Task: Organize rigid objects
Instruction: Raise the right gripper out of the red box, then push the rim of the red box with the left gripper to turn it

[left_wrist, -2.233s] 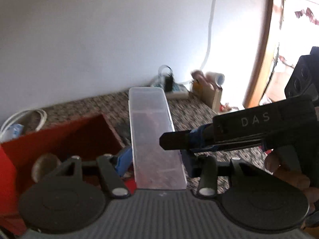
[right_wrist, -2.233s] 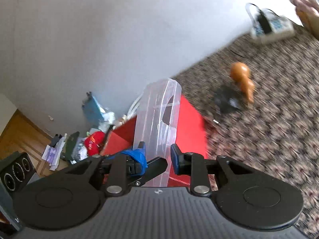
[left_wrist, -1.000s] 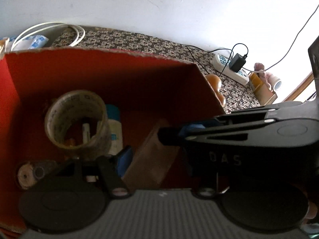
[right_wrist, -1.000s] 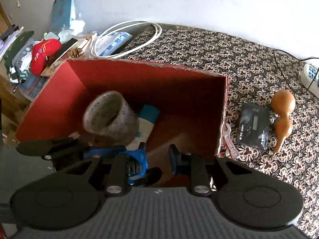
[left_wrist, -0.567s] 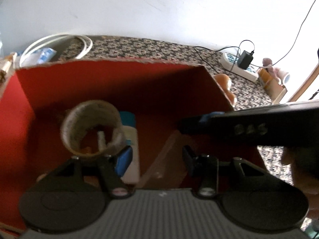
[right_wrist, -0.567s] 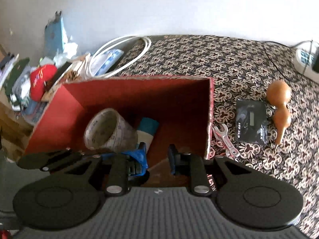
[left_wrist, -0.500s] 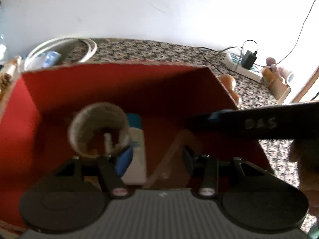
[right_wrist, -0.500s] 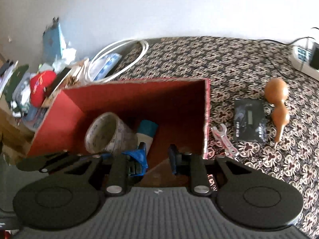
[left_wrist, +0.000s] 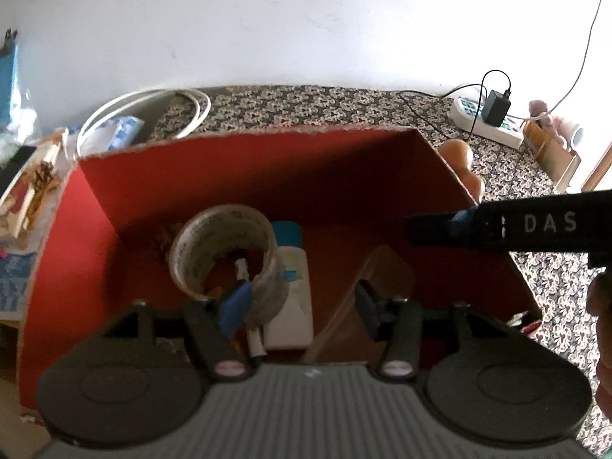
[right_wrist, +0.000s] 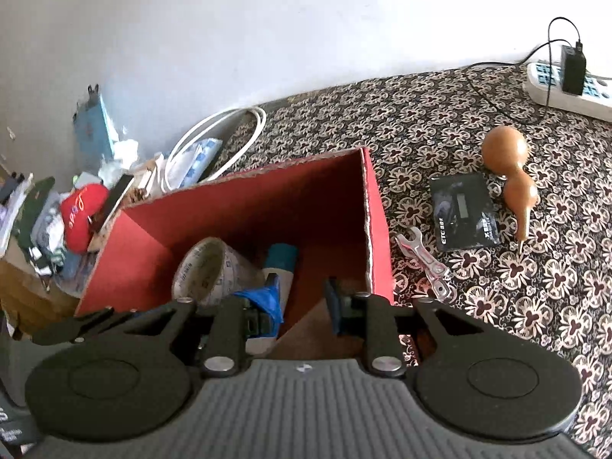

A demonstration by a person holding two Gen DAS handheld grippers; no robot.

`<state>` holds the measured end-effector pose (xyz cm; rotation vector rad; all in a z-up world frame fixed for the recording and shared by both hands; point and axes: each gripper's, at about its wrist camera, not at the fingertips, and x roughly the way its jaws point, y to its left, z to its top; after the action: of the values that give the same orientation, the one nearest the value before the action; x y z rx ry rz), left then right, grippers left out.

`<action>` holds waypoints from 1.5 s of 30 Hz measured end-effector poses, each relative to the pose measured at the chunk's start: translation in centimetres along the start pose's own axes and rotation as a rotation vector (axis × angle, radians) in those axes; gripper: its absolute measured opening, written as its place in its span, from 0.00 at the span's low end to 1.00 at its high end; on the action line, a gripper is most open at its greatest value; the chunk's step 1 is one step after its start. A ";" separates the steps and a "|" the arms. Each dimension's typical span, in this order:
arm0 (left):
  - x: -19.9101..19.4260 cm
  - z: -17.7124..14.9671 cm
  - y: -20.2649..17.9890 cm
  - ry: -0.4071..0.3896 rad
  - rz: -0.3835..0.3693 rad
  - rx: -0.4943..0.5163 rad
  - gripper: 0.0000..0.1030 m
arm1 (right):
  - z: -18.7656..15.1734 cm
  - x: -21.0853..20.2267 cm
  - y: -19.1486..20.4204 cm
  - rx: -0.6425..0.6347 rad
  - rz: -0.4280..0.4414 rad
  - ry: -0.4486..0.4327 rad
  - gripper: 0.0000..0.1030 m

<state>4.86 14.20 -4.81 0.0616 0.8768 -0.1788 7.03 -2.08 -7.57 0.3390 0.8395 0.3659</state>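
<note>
A red cardboard box [left_wrist: 267, 176] [right_wrist: 376, 206] stands on the patterned cloth. Inside it lie a clear plastic case [left_wrist: 367, 290] [right_wrist: 306, 334], a roll of tape [left_wrist: 225, 252] [right_wrist: 208, 267] and a white tube with a teal cap [left_wrist: 288, 283] [right_wrist: 281, 258]. My left gripper [left_wrist: 302, 306] is open above the box, the case between its fingers but not gripped. My right gripper [right_wrist: 304, 302] is open and empty over the box's near right corner; it shows in the left wrist view [left_wrist: 497, 225].
Right of the box lie a small wrench [right_wrist: 422, 258], a black card pack [right_wrist: 463, 210] and a brown gourd [right_wrist: 510, 168]. A white power strip [right_wrist: 566, 84] with a charger sits at the far right. A cable coil [right_wrist: 214, 141] and clutter [right_wrist: 80, 210] lie left.
Both grippers carried the clear case over and down into the red box, let it go there, and have since lifted back a little. Both jaws now stand open.
</note>
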 end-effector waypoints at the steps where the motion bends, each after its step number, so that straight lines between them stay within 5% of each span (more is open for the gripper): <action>1: -0.1 0.0 -0.1 -0.003 0.007 0.008 0.53 | -0.1 -0.2 0.0 0.006 0.002 -0.012 0.08; 25: -6.0 -1.2 -2.8 -0.038 0.183 0.067 0.65 | -2.9 -5.3 2.0 -0.033 0.028 -0.139 0.08; 34: -9.0 -2.0 -4.5 -0.056 0.193 0.091 0.67 | -4.1 -7.7 2.5 -0.051 0.042 -0.164 0.08; 45: -8.6 -3.7 -6.1 0.027 0.148 0.107 0.69 | -6.0 -8.9 2.2 -0.062 0.015 -0.146 0.09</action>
<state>-4.48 9.79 -0.45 0.2285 0.8852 -0.0862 -3.40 -3.22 -4.54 0.3107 0.6821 0.3754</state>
